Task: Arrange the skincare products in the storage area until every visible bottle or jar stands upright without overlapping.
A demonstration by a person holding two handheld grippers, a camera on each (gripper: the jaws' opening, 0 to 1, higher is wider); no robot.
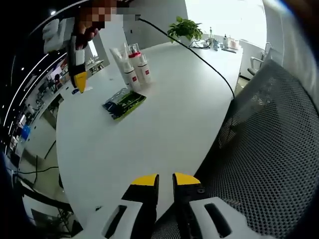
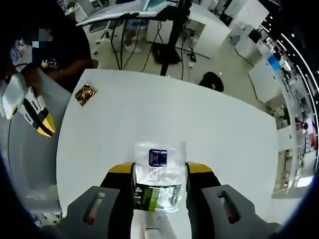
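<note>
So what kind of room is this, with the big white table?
Probably an open office or lab. The long white table sits beside a mesh office chair, a potted plant stands at its far end, and more desks with trailing cables fill the floor beyond.

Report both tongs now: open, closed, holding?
Left tongs: closed, holding nothing.
Right tongs: closed on a clear plastic packet.
</note>
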